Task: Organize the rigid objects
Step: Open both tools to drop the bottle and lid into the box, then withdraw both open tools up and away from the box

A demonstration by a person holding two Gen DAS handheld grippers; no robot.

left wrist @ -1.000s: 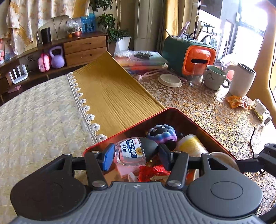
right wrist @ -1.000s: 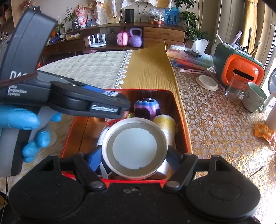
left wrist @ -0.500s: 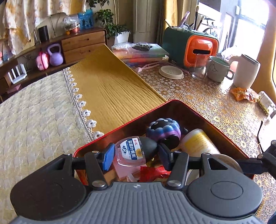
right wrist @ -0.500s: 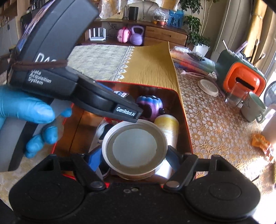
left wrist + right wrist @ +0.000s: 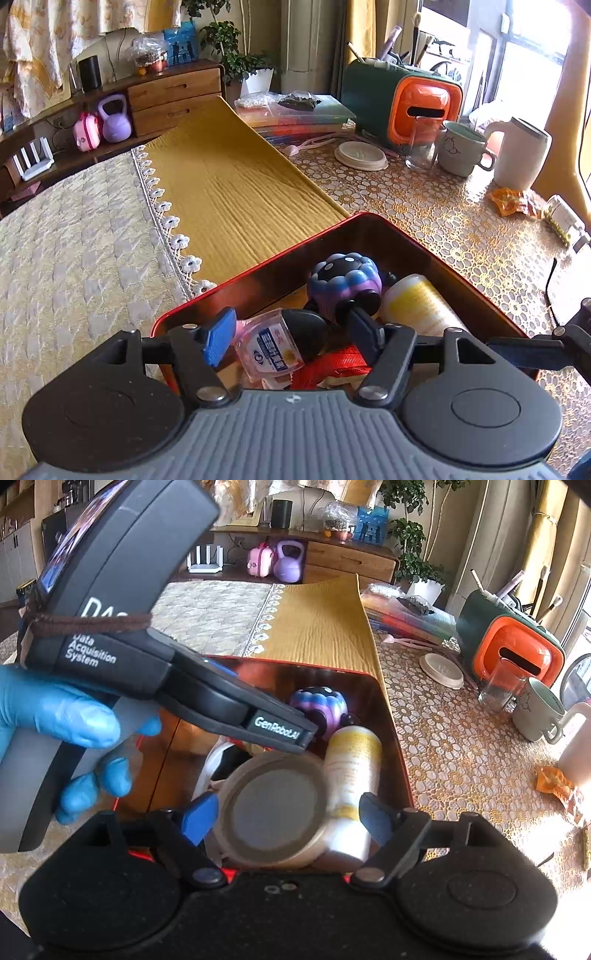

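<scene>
Our left gripper [image 5: 288,326] hangs over the near corner of the red tin box [image 5: 424,236] with its jaws spread; the small clear bottle [image 5: 275,347] with the black cap lies tilted between them, and we see a gap on the blue-pad side, so nothing is clamped. Our right gripper [image 5: 286,814] also has its jaws apart around the round tan jar [image 5: 273,808], which rests in the box against the white and yellow tube [image 5: 352,771] (the jar looks blurred, so it may be settling).

We judge the step in hand to be the release of both items into the box. The next move calls for drawing each gripper up and back without catching a fingertip on the bottle, the jar or the box rim, then going for whatever else is to be sorted.

The left wrist view shows the bottle, the purple and black bumpy toy [image 5: 345,278] and a red wrapper [image 5: 332,369] beneath, none clear from the other side. The right wrist view shows the left gripper's body [image 5: 122,602], the blue-gloved hand [image 5: 66,723] on it, and the jar's flat top.
</scene>
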